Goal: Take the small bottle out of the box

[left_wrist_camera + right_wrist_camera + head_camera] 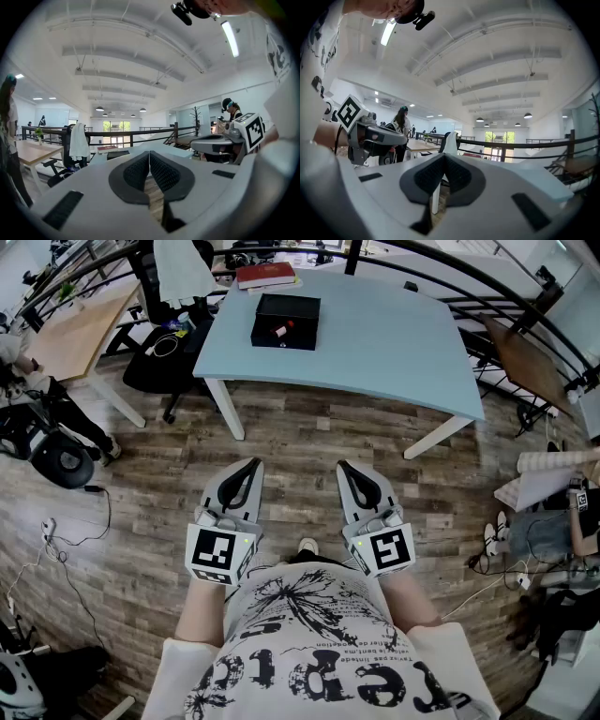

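Note:
A black open box (286,321) lies on the light blue table (375,343), far ahead of me. Inside it rests a small bottle (280,330) with a red part. My left gripper (249,468) and right gripper (347,469) are held side by side near my body, over the wooden floor and well short of the table. Both are shut with nothing between the jaws. In the left gripper view my left gripper (149,153) points at the table and the box (118,153). In the right gripper view the jaws of my right gripper (444,156) meet at the tips.
A red book (266,275) lies at the table's far edge. A black office chair (169,352) with a white cloth stands left of the table, beside a wooden desk (75,334). Cables run over the floor at left. A seated person (562,531) is at the right.

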Motion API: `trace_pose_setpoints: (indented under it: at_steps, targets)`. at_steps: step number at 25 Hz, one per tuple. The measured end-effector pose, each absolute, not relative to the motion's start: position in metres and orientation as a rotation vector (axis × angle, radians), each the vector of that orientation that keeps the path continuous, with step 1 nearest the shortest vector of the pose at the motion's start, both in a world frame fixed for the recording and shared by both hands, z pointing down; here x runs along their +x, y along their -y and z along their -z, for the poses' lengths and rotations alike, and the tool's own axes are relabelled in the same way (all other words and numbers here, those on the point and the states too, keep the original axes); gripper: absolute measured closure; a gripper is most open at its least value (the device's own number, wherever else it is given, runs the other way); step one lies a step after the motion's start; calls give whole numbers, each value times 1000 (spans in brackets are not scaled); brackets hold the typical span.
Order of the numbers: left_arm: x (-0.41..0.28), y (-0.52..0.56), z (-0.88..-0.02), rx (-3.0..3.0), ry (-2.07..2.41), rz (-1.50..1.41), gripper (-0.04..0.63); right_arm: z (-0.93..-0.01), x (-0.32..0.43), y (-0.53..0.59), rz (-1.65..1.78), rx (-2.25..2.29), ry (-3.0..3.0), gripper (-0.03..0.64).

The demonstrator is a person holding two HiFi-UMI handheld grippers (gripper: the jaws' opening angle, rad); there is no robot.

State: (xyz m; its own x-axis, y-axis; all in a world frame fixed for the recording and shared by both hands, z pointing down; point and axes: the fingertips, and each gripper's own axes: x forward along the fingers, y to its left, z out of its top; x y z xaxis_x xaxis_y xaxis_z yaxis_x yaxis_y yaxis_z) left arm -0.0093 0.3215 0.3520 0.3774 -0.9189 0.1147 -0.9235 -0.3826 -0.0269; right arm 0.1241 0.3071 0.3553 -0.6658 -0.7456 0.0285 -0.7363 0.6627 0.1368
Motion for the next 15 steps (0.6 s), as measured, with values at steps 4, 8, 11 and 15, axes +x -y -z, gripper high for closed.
trace_pose_setpoints:
  at_steps: [4,8,11,15]
  targets:
    - [-10,-320,-354,2558,1722,-167,574,-357,124,-306,171,1233,2792,607]
    - [-8,-314,-356,2553,1721,-169,574,-357,125,-299,166,1229,2800,607]
    - [-9,-308,-358,2541,1723,-167,574,-359,124,-293,157,1229,2807,607]
    - [-8,-292,-360,2529,1741,-165,574,-360,129,-276,148,1245,2816,606]
